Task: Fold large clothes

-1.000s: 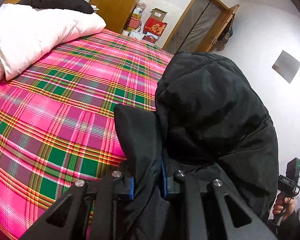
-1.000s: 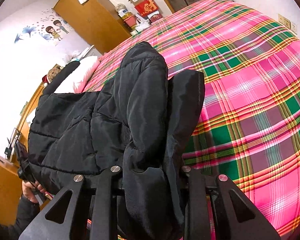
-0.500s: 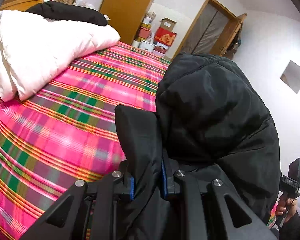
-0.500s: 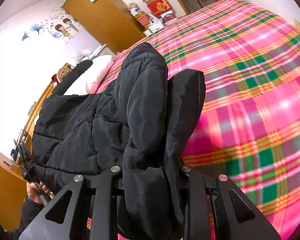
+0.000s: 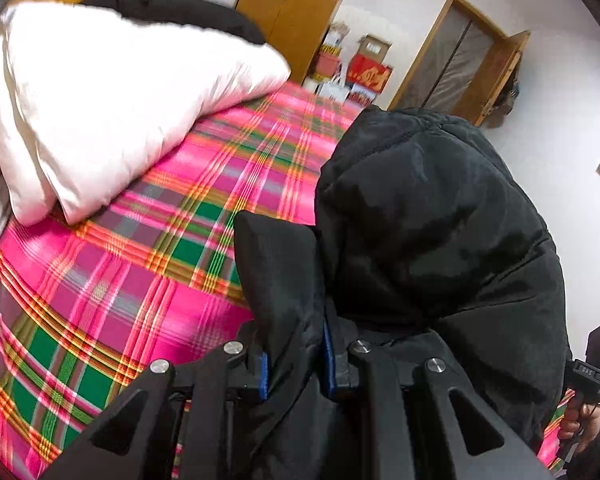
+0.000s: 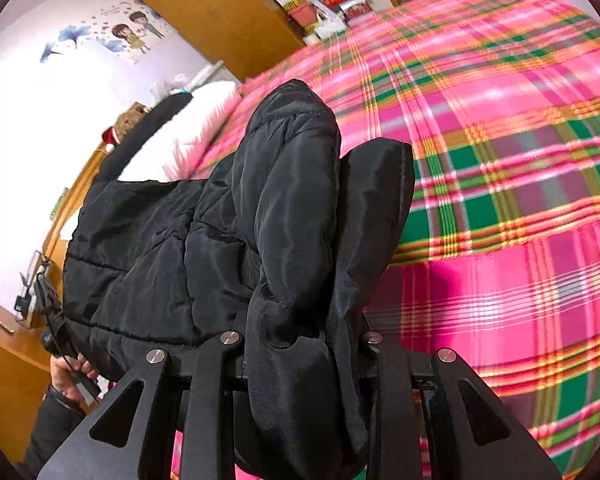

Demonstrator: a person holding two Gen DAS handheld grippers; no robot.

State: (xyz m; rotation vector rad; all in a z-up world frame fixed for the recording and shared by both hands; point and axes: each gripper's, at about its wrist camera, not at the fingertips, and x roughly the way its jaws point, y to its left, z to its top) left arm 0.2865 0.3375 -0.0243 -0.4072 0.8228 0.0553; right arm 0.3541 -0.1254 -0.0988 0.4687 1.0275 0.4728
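Note:
A black padded jacket (image 5: 420,220) hangs bunched between both grippers above the pink plaid bed (image 5: 140,280). My left gripper (image 5: 294,372) is shut on a thick fold of its edge, which stands up between the blue pads. In the right wrist view the jacket (image 6: 220,240) drapes to the left. My right gripper (image 6: 304,356) grips another thick fold; its jaws are opening slightly, with the fabric still pressed between them. The fingertips of both grippers are hidden by cloth. A hand holds each gripper's handle at the frame edges.
A white duvet (image 5: 100,100) with a dark garment on top lies at the head of the bed, close on the left. The plaid sheet (image 6: 500,160) spreads out to the right. A wooden wardrobe (image 6: 220,12), stacked boxes and a door stand beyond the bed.
Both grippers have carried the jacket across the bed toward the white duvet, which now looms larger in the left view. The grips on the fabric look unchanged.

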